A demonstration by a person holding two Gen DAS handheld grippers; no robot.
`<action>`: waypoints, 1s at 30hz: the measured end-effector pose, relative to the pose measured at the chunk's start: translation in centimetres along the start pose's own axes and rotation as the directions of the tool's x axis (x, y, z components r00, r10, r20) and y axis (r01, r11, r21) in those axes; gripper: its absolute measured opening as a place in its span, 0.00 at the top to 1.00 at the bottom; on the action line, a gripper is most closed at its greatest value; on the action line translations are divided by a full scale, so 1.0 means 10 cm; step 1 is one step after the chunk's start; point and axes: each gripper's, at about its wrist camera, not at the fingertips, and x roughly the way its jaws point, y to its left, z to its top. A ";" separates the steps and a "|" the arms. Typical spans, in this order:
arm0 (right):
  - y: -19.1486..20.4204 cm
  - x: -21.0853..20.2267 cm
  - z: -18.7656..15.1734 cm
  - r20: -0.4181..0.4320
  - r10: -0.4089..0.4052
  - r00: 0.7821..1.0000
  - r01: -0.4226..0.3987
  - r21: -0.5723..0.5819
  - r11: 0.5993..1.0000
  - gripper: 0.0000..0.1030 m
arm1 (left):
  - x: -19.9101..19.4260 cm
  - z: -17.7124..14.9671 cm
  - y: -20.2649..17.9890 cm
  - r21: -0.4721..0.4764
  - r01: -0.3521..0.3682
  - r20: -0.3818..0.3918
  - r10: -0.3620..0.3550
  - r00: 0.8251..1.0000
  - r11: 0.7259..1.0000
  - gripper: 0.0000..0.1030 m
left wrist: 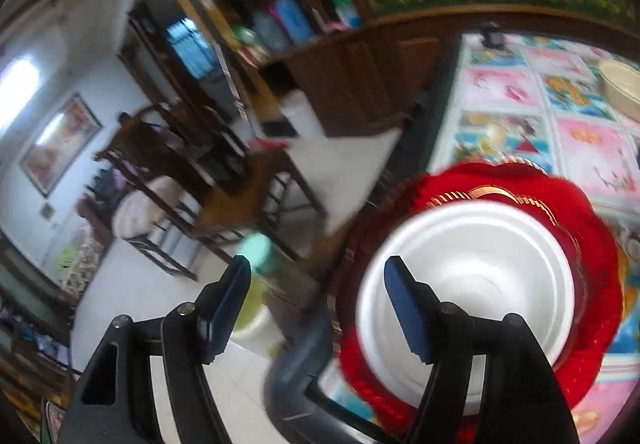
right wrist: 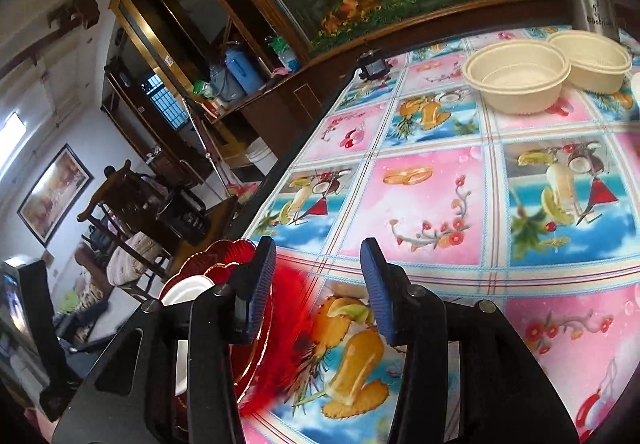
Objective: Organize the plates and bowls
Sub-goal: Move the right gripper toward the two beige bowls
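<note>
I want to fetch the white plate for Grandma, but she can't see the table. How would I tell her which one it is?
Find the table's colourful fruit-print tablecloth, then its near corner by the room's floor. There a scalloped red glass plate with a gold rim lies, and the round plain white plate sits on top of it. The cream bowls stand far across and are deep; this plate is shallow.

A scalloped red glass plate [left wrist: 592, 244] looks glossy, gilt-edged, under a smooth matt white plate [left wrist: 480, 264]. Cream ribbed bowls [right wrist: 516, 81] seem matt. The printed tablecloth [right wrist: 420, 203] shines like plastic.
</note>
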 end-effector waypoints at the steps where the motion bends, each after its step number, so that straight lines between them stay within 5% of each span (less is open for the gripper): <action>1: -0.01 -0.01 0.01 0.003 0.001 1.000 -0.001 -0.002 1.000 0.57 | -0.02 0.02 0.04 -0.012 -0.006 0.007 0.006 1.000 1.000 0.32; 4: -0.05 -0.03 0.01 0.002 0.006 1.000 -0.006 0.008 1.000 0.57 | -0.13 0.07 0.20 -0.081 -0.004 0.034 0.006 0.999 0.997 0.31; 7: -0.12 -0.06 0.03 0.000 0.006 1.000 -0.006 0.026 1.000 0.57 | -0.32 0.12 0.26 -0.146 0.078 0.084 -0.066 0.994 0.986 0.25; 14: -0.30 -0.14 0.08 -0.001 -0.005 1.000 0.005 0.067 0.998 0.57 | -0.66 0.22 -0.11 -0.107 0.321 0.155 -0.304 0.940 0.941 0.21; 17: -0.41 -0.20 0.12 0.007 -0.017 1.000 0.017 0.084 0.996 0.57 | -0.72 0.22 -0.38 -0.042 0.363 0.133 -0.355 0.925 0.931 0.21; 24: -0.82 -0.34 0.27 0.022 -0.064 0.998 0.059 0.157 0.986 0.57 | -0.78 0.22 -0.84 0.004 0.520 0.027 -0.520 0.854 0.854 0.21; 30: -1.32 -0.40 0.42 -0.002 -0.075 0.997 0.073 0.268 0.961 0.55 | -0.83 0.33 -1.27 0.037 0.581 -0.020 -0.580 0.814 0.813 0.21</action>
